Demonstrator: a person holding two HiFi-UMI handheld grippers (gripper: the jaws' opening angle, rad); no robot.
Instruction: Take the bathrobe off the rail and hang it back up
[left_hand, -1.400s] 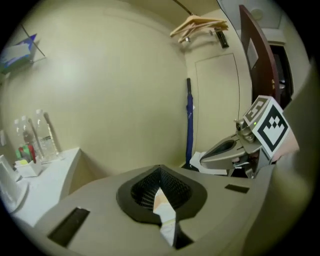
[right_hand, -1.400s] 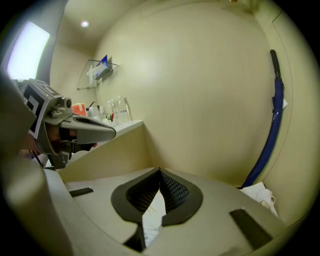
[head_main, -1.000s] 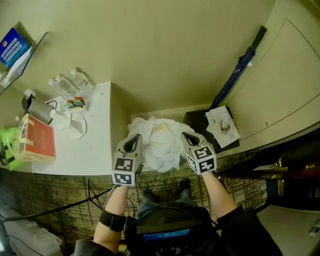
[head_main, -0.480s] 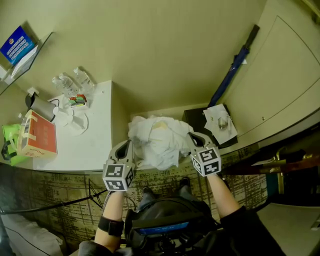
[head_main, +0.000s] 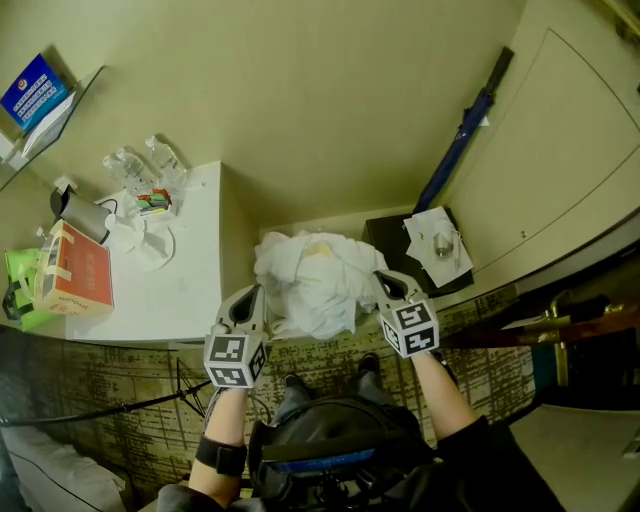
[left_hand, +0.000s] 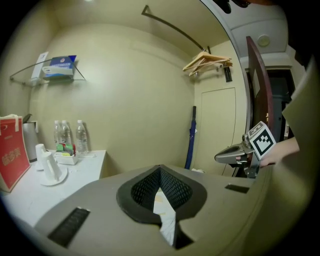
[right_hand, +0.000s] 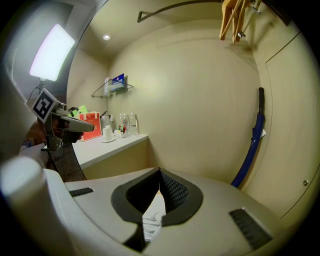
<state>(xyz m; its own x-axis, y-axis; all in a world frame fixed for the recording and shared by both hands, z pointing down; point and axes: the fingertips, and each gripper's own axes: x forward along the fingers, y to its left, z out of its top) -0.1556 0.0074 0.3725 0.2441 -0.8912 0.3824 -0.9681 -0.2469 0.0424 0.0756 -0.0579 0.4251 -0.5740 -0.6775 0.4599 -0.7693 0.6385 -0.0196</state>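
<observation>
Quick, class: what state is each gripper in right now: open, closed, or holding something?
The left gripper is closed, holding the white bathrobe.
The right gripper is closed, holding the same bathrobe.

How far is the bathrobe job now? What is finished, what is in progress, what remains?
Done: the bathrobe is off the rail, a white bundle held low in front of the person. In hand: the left gripper and right gripper are each shut on its cloth, one per side. Left: hanging it back up; the rail in view carries only wooden hangers.
</observation>
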